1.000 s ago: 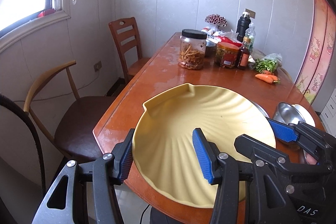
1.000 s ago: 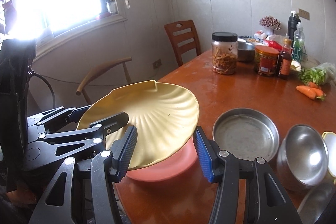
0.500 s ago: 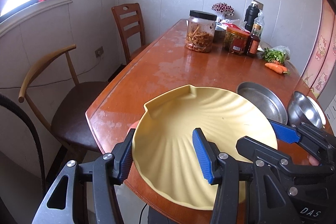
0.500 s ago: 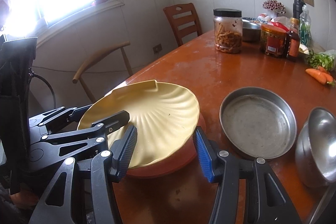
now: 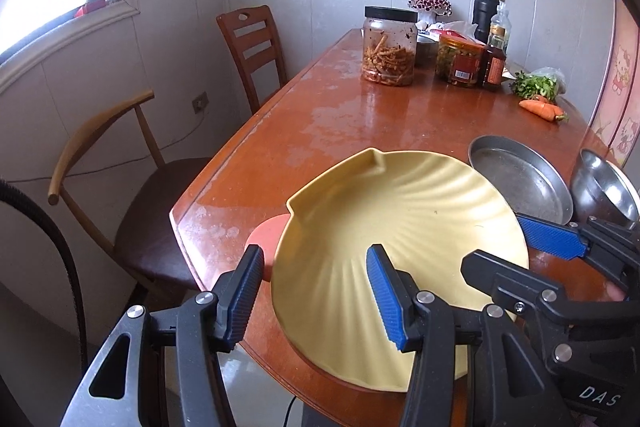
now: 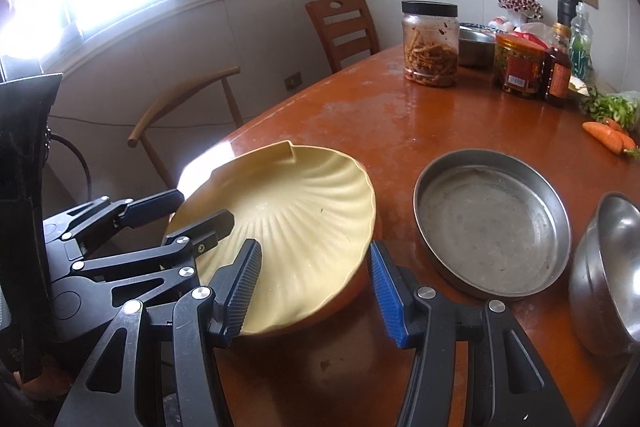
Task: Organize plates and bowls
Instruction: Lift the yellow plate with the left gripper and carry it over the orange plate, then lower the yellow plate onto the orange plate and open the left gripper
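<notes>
A yellow shell-shaped plate lies on an orange-red plate at the table's near corner. My left gripper is open, with its fingers on either side of the yellow plate's near rim. My right gripper is open too, at the plate's right rim. Each gripper shows in the other's view. A round steel pan sits to the right, with a steel bowl beyond it.
The wooden table carries a jar of pickles, a second jar, bottles, greens and carrots at the far end. Two chairs stand along the left side under a window.
The yellow plate has come down onto the orange-red plate. Both grippers moved back toward the table's near corner with it.
</notes>
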Available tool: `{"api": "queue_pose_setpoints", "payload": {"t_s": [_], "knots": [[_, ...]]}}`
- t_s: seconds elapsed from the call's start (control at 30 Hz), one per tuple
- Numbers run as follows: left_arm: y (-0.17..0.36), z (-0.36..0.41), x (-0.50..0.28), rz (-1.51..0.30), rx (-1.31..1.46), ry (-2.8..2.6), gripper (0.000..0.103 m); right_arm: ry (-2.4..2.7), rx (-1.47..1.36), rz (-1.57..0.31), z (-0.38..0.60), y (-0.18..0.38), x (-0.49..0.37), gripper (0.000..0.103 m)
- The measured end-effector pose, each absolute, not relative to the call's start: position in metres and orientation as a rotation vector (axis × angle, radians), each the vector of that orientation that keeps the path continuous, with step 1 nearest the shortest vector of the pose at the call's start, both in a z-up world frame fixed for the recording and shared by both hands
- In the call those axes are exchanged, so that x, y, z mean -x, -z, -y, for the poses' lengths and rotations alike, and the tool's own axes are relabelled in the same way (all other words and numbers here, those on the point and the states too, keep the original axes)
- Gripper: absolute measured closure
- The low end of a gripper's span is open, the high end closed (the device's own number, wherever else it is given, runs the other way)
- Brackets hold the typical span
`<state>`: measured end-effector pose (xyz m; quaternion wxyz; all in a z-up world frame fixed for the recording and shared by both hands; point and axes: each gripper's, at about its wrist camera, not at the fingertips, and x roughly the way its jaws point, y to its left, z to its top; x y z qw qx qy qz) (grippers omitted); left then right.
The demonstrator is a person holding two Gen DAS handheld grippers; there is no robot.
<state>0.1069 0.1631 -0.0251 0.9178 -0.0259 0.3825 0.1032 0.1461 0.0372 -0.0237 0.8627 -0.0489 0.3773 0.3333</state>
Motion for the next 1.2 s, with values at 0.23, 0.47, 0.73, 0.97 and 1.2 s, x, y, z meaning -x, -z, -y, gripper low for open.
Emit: {"api": "queue_pose_setpoints", "payload": {"t_s": [0.23,0.47,0.73,0.97,1.2], "knots": [[0.025,-0.165,-0.106,-0.788,0.058,-0.219,0.05,-0.698,0.108,-0.782,-0.038,0.025,-0.145,0.045],[0.025,-0.168,-0.105,-0.803,0.078,-0.217,0.05,-0.711,0.077,-0.792,-0.034,0.022,-0.147,0.045],[0.021,-0.167,-0.1,-0.799,0.106,-0.198,0.049,-0.705,0.05,-0.785,-0.027,0.017,-0.148,0.045],[0.018,-0.162,-0.098,-0.794,0.112,-0.182,0.049,-0.659,0.027,-0.775,-0.01,0.01,-0.152,0.045],[0.012,-0.162,-0.094,-0.787,0.122,-0.184,0.048,-0.605,0.035,-0.801,0.007,0.012,-0.168,0.045]]}}
